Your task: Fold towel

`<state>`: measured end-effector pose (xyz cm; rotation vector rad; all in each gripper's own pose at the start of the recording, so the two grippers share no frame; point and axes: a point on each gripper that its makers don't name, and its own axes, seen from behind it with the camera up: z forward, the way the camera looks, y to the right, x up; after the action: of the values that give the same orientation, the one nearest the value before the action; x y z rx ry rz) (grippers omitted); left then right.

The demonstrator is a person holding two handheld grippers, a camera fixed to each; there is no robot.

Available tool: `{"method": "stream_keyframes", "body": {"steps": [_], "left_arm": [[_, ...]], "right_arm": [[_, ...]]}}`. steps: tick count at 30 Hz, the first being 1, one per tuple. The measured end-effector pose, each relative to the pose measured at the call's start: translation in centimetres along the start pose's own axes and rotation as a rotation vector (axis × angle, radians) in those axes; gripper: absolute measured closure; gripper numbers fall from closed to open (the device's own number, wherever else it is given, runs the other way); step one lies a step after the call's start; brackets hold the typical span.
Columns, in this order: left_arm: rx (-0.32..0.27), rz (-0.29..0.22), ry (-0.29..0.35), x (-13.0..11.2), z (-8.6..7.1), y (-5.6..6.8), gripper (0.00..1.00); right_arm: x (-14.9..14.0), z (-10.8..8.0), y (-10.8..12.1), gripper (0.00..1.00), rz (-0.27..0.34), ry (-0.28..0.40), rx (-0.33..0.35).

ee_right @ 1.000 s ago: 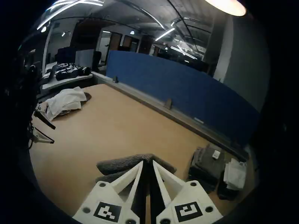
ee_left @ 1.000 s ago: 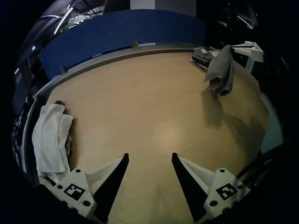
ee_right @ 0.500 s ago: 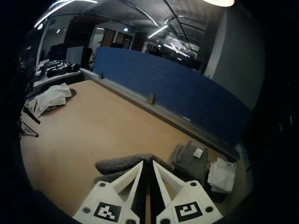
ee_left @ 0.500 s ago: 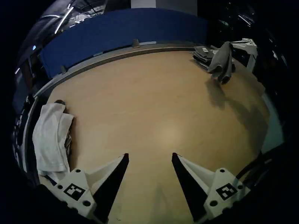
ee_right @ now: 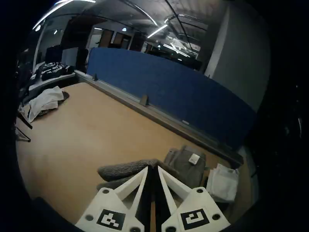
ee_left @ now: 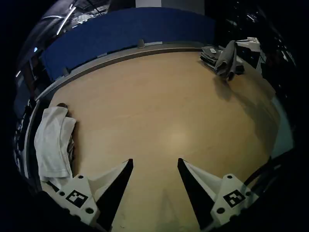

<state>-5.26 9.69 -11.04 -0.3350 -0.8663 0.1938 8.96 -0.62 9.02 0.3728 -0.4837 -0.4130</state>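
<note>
A folded grey towel (ee_right: 123, 171) hangs from my right gripper (ee_right: 153, 169), whose fingers are shut on it. In the left gripper view the same grey towel (ee_left: 228, 60) dangles at the far right of the wooden table (ee_left: 162, 108), above a stack of folded grey towels (ee_left: 210, 54), with the right gripper (ee_left: 249, 42) holding it from above. In the right gripper view that grey stack (ee_right: 187, 164) lies just ahead and to the right. My left gripper (ee_left: 153, 164) stands open over the table's near edge with nothing between its fingers.
White towels (ee_left: 52, 143) lie crumpled at the table's left edge, seen far left as white towels (ee_right: 42, 102) in the right gripper view. A folded white towel (ee_right: 223, 181) sits right of the grey stack. A blue partition (ee_left: 127, 33) runs along the table's far side.
My right gripper has carried the grey towel farther to the right, over the grey stack. The left gripper has stayed still.
</note>
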Motion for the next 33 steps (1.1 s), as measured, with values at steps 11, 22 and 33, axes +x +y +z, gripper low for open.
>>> {"method": "stream_keyframes", "body": {"steps": [11,22,33], "left_arm": [[0.007,0.004,-0.007,-0.1,0.2,0.1,0.15],[0.009,0.010,-0.013,0.2,0.5,0.2,0.15],[0.010,0.018,-0.018,0.0,0.7,0.4,0.15]], "right_arm": [[-0.5,1.2,1.3,0.97,-0.003,-0.003,-0.012],[-2.3,1.9,1.7,0.97,0.005,-0.023,-0.013],[-8.2,0.7,2.5,0.97,0.064,-0.092,-0.047]]}}
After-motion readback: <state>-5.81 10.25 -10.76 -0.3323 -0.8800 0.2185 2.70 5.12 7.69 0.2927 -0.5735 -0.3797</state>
